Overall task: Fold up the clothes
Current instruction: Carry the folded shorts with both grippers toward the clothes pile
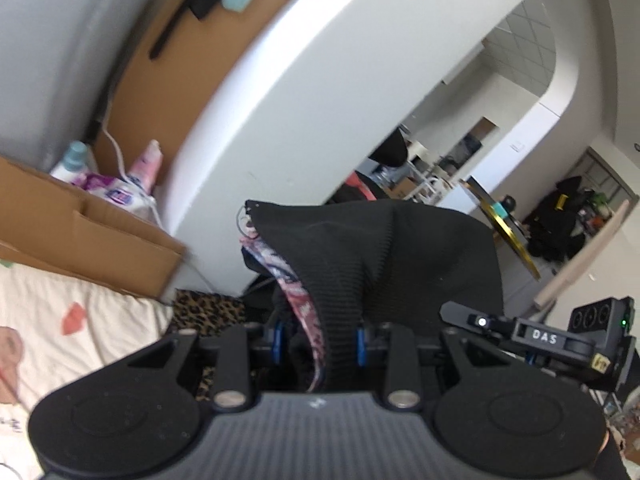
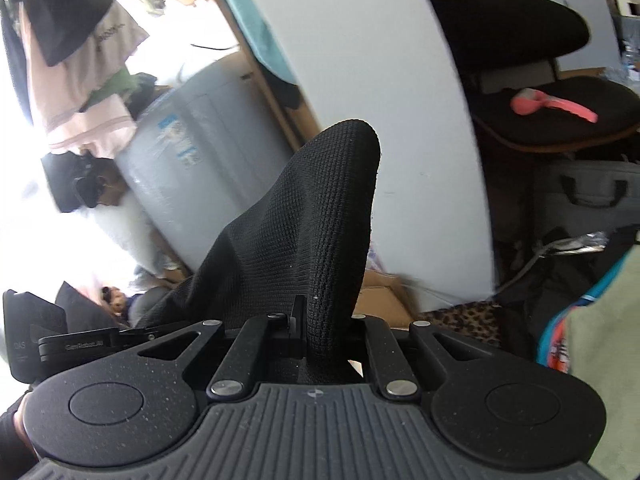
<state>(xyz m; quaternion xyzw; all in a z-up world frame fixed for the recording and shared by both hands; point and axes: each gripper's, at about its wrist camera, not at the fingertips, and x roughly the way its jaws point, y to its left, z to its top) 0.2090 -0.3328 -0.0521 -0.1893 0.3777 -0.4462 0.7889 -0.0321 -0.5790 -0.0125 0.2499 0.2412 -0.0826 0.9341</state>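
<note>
Black knit garment [image 1: 384, 256] hung pinched in both tongs. Left tongs [image 1: 320, 340] gripped a thick bunch of it together with a pink patterned fabric [image 1: 296, 280], held above the bed's cream sheet [image 1: 80, 320]. Right tongs [image 2: 320, 332] were nearly closed on another fold of the garment [image 2: 312, 220], which rose before a white pillar [image 2: 380, 60].

A cardboard box [image 1: 92, 236] sits at nine o'clock in the left view, bottles [image 1: 148, 164] standing in it. Leopard-print cloth [image 1: 208, 312] lies at seven. In the right view, a black chair [image 2: 552, 120] at two o'clock carries a pink brush [image 2: 552, 106]; a grey drum [image 2: 192, 168] stands at ten.
</note>
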